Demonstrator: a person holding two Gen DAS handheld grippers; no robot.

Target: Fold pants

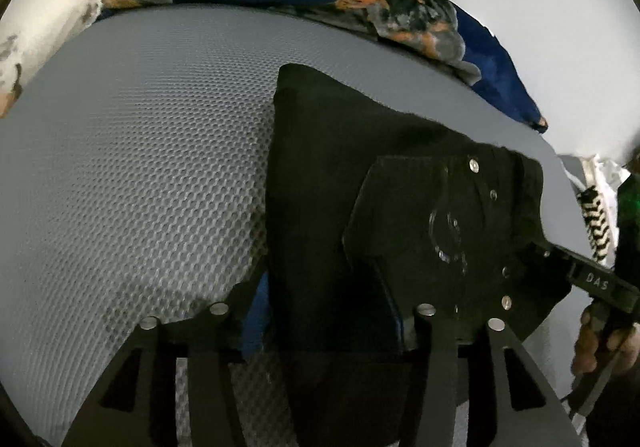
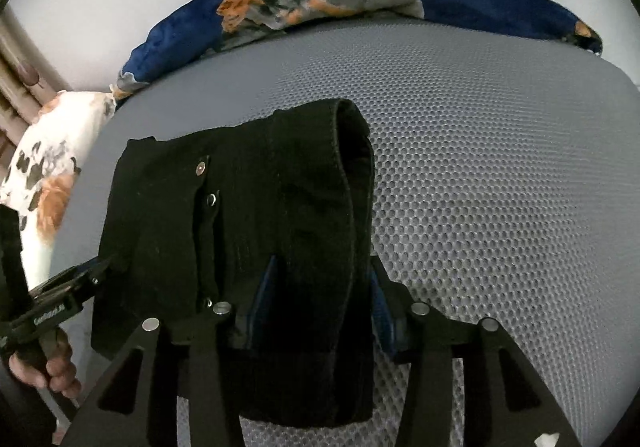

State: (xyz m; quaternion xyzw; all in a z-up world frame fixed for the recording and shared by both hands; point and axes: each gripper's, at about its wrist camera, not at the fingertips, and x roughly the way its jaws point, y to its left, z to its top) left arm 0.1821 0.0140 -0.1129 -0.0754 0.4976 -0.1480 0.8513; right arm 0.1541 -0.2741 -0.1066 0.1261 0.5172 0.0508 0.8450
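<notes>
Black pants [image 1: 340,175] lie folded on the grey mesh mattress [image 1: 140,167].
Left wrist view: the left gripper [image 1: 320,311] stands part open astride the fabric. Right wrist view: the right gripper [image 2: 320,307] straddles the pants [image 2: 280,207] too, jaws part open, blue pads [image 2: 264,287] beside the cloth.

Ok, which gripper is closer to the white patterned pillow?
Left. The left gripper is at the edge of the pants on the same side as the pillow. The right gripper straddles the opposite fold, so the pants lie between it and the pillow.
</notes>
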